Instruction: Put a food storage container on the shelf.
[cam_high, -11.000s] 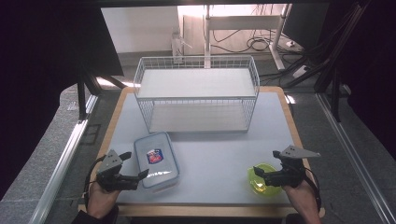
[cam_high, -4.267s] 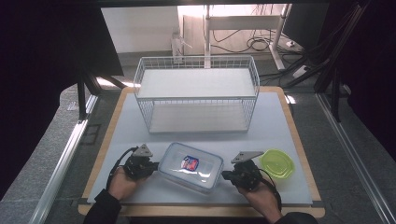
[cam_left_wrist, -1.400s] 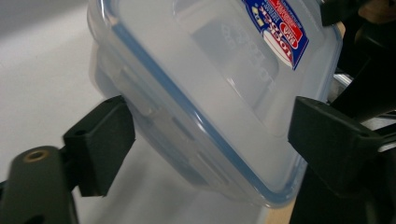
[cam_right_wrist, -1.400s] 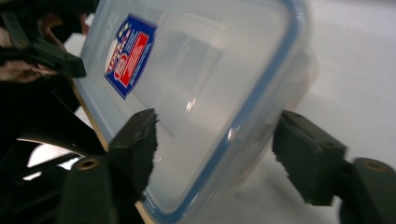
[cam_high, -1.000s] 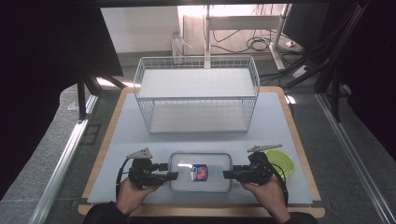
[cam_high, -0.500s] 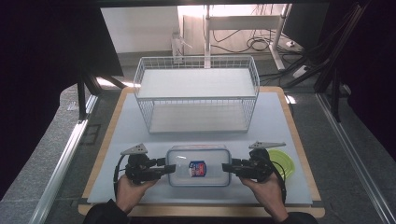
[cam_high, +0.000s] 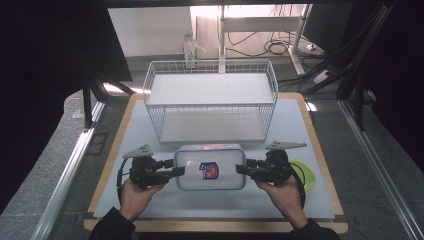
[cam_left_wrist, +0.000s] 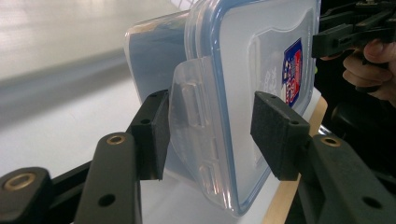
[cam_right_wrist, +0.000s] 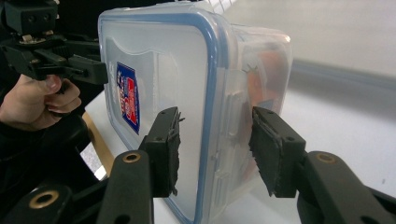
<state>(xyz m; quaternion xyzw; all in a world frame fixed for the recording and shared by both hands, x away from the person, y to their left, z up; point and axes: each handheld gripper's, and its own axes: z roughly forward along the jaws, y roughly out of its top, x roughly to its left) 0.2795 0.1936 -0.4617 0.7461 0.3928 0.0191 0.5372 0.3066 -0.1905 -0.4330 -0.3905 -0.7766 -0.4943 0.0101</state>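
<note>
one container flat, long axis left-right.

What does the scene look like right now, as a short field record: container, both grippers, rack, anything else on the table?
container: clear lidded box with blue seal and label, in front of the rack
left gripper: at the box's left end, fingers either side of the latch tab, gap visible
right gripper: at the box's right end, fingers straddling the lid edge, gap visible
rack: white wire shelf, at the table's far side
other: green bowl by the right hand
table: white mat
</note>
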